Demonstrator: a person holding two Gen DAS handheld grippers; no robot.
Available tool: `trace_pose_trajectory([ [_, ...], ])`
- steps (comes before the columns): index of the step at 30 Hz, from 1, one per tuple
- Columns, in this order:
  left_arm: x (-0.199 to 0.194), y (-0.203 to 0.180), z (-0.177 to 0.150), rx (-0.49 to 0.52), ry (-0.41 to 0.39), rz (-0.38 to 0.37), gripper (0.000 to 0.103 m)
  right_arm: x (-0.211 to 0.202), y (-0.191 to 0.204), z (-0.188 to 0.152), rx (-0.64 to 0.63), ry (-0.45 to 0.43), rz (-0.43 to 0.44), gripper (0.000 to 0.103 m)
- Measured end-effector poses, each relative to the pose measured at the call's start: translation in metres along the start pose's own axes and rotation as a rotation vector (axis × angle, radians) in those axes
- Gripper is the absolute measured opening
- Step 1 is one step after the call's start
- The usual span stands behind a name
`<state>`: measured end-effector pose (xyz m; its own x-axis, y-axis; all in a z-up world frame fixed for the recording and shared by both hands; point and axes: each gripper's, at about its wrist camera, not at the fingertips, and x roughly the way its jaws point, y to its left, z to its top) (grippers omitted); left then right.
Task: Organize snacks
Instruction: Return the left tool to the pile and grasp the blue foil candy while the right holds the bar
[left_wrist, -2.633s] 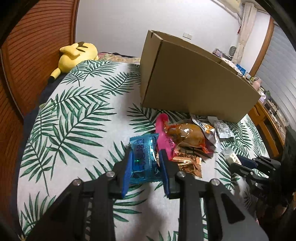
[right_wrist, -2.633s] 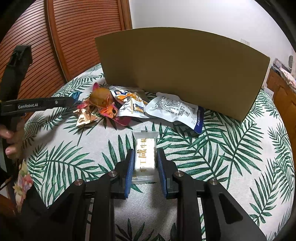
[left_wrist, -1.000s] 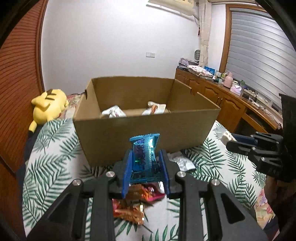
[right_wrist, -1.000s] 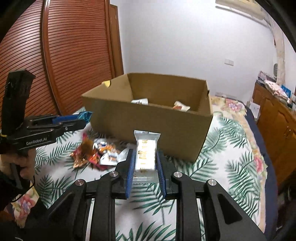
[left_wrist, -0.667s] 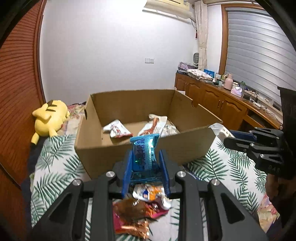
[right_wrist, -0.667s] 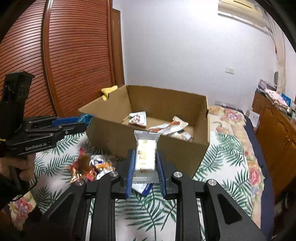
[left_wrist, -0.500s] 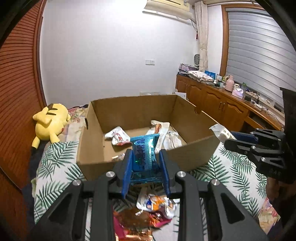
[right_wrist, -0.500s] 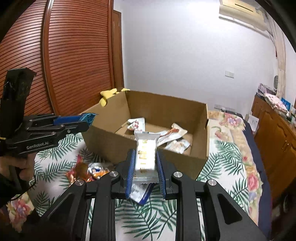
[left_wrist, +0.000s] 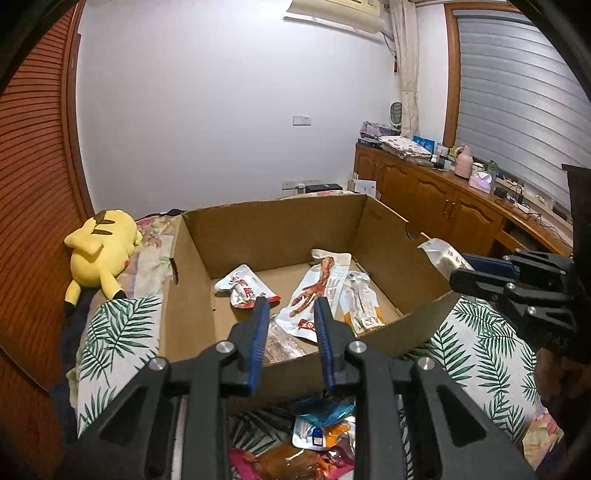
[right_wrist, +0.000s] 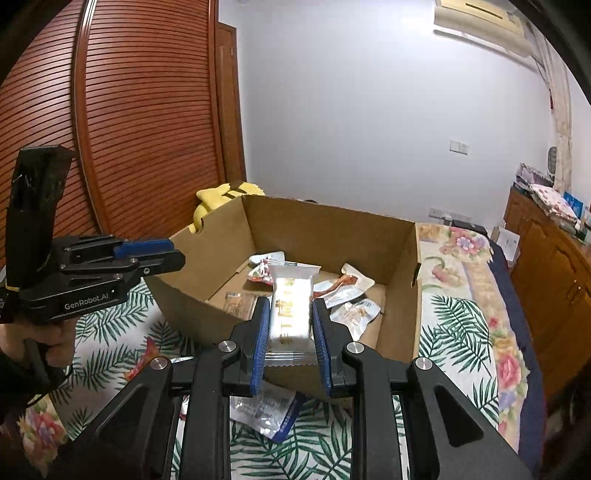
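Observation:
An open cardboard box stands on the palm-leaf bedspread with several snack packets lying flat inside. My left gripper hovers over the box's near wall; its jaws are closing with nothing between them. The blue packet lies below, on the pile in front of the box. My right gripper is shut on an upright white packet above the near wall of the box. In the other views, the right gripper and left gripper flank the box.
A loose pile of snacks lies on the bed in front of the box. A yellow plush toy rests at the left by the slatted wooden wall. Wooden cabinets run along the right. A hand holds the left gripper.
Both grippers rose and moved forward over the box's near wall. The blue packet has left the left gripper and now lies on the pile below. The right gripper still holds the white packet.

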<state>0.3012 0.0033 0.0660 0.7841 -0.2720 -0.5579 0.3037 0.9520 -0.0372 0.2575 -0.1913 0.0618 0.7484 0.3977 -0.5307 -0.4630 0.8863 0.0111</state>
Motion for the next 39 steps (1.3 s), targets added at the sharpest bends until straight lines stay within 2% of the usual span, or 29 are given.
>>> trace_pose_trajectory([
  [4,-0.005,0.000,-0.011,-0.011,0.035,-0.011,0.035,0.012,-0.004,0.001,-0.007,0.025,-0.021,0.021],
  [7,-0.003,-0.006,-0.033,-0.004,0.091,-0.031,0.043,0.013,-0.007,-0.002,-0.002,0.030,-0.020,0.021],
  [11,0.004,-0.008,-0.070,-0.013,0.186,-0.061,0.043,0.009,-0.009,-0.008,0.008,0.034,-0.015,0.021],
  [14,0.011,-0.007,-0.087,-0.033,0.232,-0.046,0.043,0.009,-0.009,-0.010,0.009,0.034,-0.011,0.022],
  [19,0.021,-0.019,-0.087,-0.042,0.239,-0.063,0.044,0.009,-0.008,-0.010,0.023,0.030,0.002,0.022],
  [23,0.042,-0.023,-0.092,-0.050,0.301,-0.061,0.046,0.009,-0.007,-0.014,0.020,0.032,0.011,0.022],
  [28,0.050,-0.014,-0.094,-0.085,0.296,-0.009,0.046,0.009,-0.006,-0.017,0.021,0.033,0.019,0.022],
  [36,0.052,-0.004,-0.095,-0.135,0.300,-0.031,0.050,0.008,-0.004,-0.018,0.018,0.025,0.034,0.022],
  [39,0.055,-0.012,-0.094,-0.081,0.324,-0.018,0.052,0.005,-0.002,-0.018,0.010,0.021,0.034,0.022],
])
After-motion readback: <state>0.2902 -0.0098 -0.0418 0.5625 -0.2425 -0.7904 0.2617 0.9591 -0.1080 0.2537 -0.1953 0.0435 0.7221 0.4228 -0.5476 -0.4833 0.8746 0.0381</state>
